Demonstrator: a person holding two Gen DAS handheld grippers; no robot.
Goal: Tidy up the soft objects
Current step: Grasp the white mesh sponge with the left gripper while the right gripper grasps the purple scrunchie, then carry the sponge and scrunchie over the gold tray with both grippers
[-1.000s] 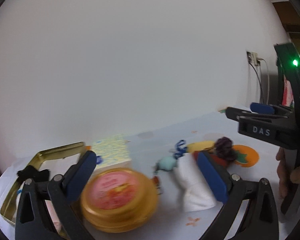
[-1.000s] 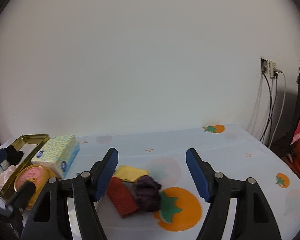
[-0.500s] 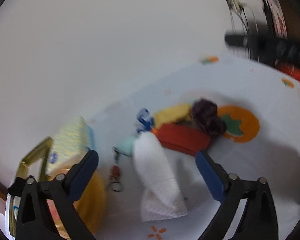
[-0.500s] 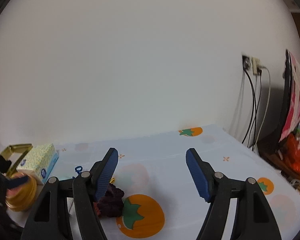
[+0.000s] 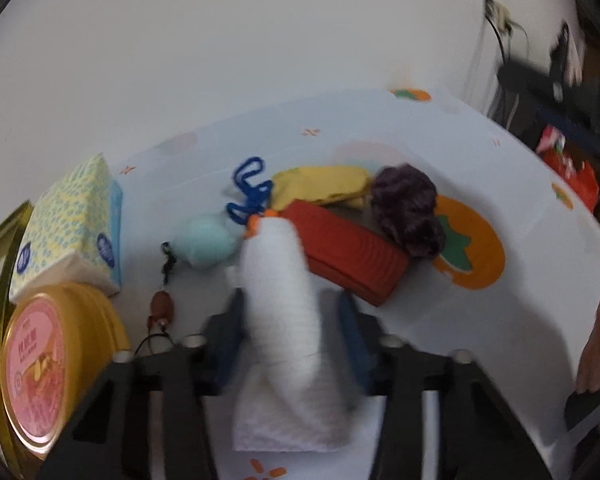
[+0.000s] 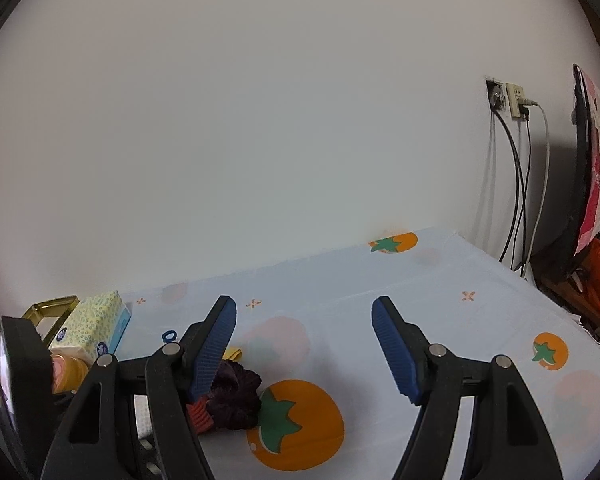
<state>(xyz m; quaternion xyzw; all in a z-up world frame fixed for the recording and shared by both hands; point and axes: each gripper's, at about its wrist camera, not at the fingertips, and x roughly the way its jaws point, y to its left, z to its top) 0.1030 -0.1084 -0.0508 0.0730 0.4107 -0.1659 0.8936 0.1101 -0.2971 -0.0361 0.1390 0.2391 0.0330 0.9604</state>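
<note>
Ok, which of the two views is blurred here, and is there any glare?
Left wrist view: motion-blurred, worst on the left gripper fingers and white cloth. Right wrist view: sharp on the right gripper, soft even light, no glare, fisheye curvature at the edges.

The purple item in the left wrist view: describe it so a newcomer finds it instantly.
Find the big orange tomato print on the tablecloth. At its left edge sits the dark purple knitted bundle, lumpy and woolly, unlike the smooth ribbed red roll and flat yellow cloth beside it.
</note>
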